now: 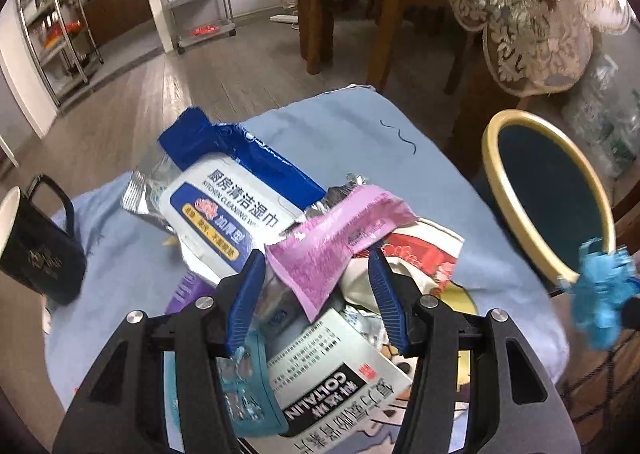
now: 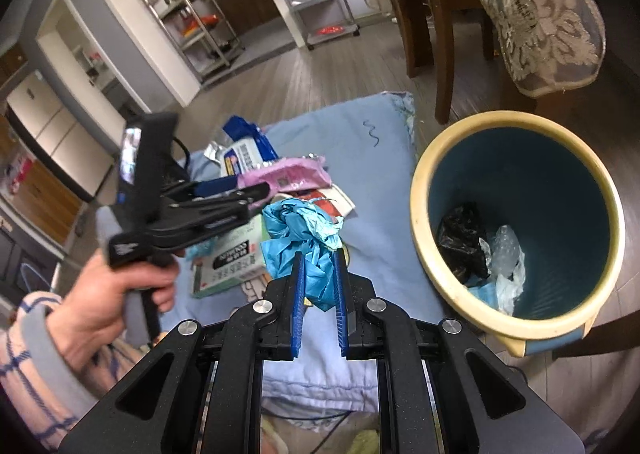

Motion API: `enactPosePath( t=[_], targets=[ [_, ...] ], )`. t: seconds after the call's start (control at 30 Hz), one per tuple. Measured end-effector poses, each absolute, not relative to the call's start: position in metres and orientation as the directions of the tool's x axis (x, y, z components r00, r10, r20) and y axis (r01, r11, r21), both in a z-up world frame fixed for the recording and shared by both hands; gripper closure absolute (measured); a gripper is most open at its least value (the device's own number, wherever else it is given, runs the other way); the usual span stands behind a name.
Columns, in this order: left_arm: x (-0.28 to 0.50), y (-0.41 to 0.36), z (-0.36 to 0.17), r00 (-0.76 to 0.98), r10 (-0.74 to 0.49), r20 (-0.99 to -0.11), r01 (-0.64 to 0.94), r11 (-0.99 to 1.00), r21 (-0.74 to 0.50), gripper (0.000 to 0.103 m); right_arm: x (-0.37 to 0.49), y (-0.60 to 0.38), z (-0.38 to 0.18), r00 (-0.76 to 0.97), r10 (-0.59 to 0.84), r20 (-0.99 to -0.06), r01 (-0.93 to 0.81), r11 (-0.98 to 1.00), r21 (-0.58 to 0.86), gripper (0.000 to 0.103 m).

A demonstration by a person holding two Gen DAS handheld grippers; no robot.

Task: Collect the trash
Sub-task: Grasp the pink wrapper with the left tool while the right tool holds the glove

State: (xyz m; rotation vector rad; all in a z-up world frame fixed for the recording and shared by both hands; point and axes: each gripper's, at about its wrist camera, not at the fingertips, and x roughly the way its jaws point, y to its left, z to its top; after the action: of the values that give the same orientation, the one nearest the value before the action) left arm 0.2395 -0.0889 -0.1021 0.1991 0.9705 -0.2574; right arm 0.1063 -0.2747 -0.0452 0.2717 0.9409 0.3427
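Note:
A pile of trash lies on a blue cloth [image 1: 352,134]: a blue wet-wipes pack [image 1: 228,206], a pink wrapper [image 1: 332,242], a white box with black lettering [image 1: 336,378] and a teal wrapper [image 1: 248,394]. My left gripper [image 1: 316,274] is open, its fingers on either side of the pink wrapper; it also shows in the right wrist view [image 2: 256,194]. My right gripper [image 2: 318,266] is shut on a crumpled blue wrapper [image 2: 300,234], held above the cloth left of the blue bin [image 2: 520,222]. In the left wrist view that wrapper [image 1: 600,294] hangs by the bin's rim [image 1: 520,206].
The bin holds a black bag [image 2: 460,242] and clear plastic [image 2: 506,254]. A black mug [image 1: 36,242] stands at the cloth's left. A wooden chair [image 1: 344,6] and a lace-covered table [image 1: 540,14] stand behind. Metal shelves [image 1: 56,34] line the far wall.

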Motion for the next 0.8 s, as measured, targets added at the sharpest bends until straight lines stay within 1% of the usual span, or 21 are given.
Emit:
enactPosePath(
  t=[0.03,0.07,0.1,0.13,0.17,0.2,0.27,0.5,0.8],
  targets=[
    [0.240,-0.091,-0.103,0.539,-0.120,-0.834,0.306,0.950,0.062,0.051,0.106,-0.276,-0.044,0.544,0.405,-0.735,-0.163,0.910,0.380,0.088],
    [0.240,-0.093,-0.103,0.539,-0.114,-0.835,0.311,0.948,0.071,0.055,0.105,-0.278,-0.043,0.545,0.410,-0.731,-0.158,0.907,0.390,0.088],
    [0.241,-0.094,-0.104,0.538,-0.109,-0.836,0.315,0.946,0.079,0.064,0.104,-0.280,-0.043,0.549,0.414,-0.727,-0.151,0.904,0.401,0.088],
    [0.241,-0.096,-0.106,0.534,-0.101,-0.840,0.320,0.943,0.090,0.070,0.103,-0.281,-0.042,0.550,0.414,-0.725,-0.147,0.903,0.404,0.088],
    [0.240,-0.097,-0.107,0.527,-0.100,-0.844,0.328,0.940,0.093,0.083,0.103,-0.283,-0.042,0.551,0.416,-0.724,-0.143,0.901,0.409,0.088],
    [0.239,-0.097,-0.106,0.524,-0.105,-0.845,0.334,0.938,0.091,0.090,0.102,-0.285,-0.041,0.552,0.417,-0.722,-0.139,0.900,0.414,0.088],
    [0.236,-0.098,-0.104,0.536,-0.104,-0.838,0.338,0.936,0.100,0.095,0.101,-0.286,-0.040,0.556,0.415,-0.720,-0.134,0.900,0.415,0.088],
    [0.228,-0.081,-0.091,0.547,-0.153,-0.823,0.301,0.953,0.023,0.099,0.100,-0.294,-0.034,0.577,0.410,-0.707,-0.118,0.898,0.425,0.088],
    [0.207,-0.058,-0.052,0.599,-0.222,-0.769,0.266,0.962,-0.070,0.099,0.098,-0.310,-0.024,0.610,0.381,-0.695,-0.100,0.907,0.409,0.088]
  ],
)
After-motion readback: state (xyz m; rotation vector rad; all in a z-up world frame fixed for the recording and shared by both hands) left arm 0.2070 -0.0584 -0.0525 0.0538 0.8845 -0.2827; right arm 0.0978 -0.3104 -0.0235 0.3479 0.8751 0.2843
